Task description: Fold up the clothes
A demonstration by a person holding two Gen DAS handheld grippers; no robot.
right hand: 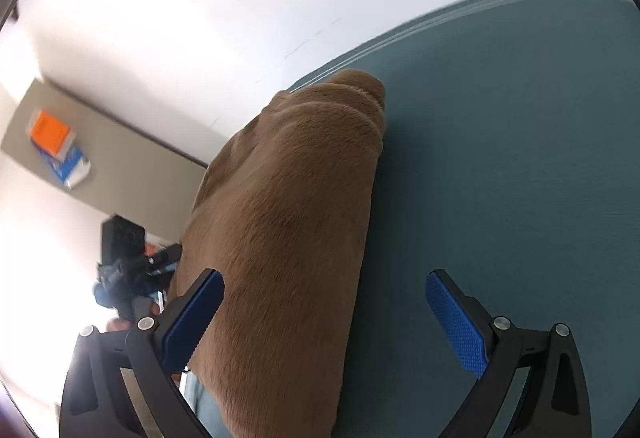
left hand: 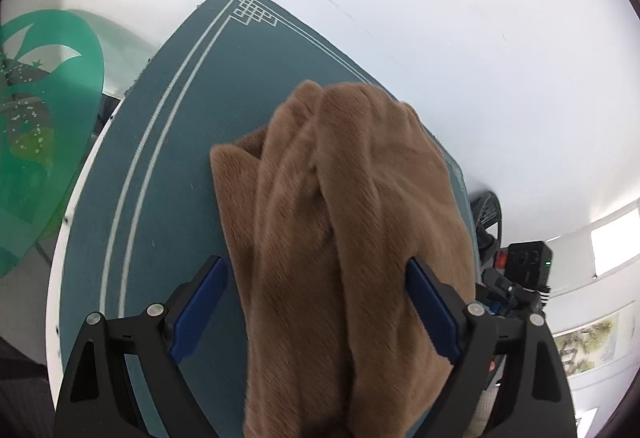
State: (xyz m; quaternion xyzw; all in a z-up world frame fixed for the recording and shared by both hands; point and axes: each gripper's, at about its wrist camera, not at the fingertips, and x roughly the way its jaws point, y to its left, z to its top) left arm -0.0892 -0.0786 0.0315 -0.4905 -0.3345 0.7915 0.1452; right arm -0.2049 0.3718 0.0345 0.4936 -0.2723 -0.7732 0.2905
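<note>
Left gripper (left hand: 316,294) has its blue-padded fingers spread wide, and the bunched brown fuzzy garment (left hand: 340,217) fills the centre of the frame between them, lying on the teal mat with white border lines (left hand: 168,157). Right gripper (right hand: 324,308) is spread wide too; the garment (right hand: 288,230) runs up centre-left, mat (right hand: 500,157) to the right.

Garment (left hand: 344,238) — plain tan-brown, short furry nap. Mat (left hand: 168,157) — dark teal, white double border lines, interlaced knot motif at corner. Gripper pads (right hand: 460,326) blue, dimpled texture; frames black. Translucent green panel (left hand: 44,109), leaf-shaped cut-outs.
</note>
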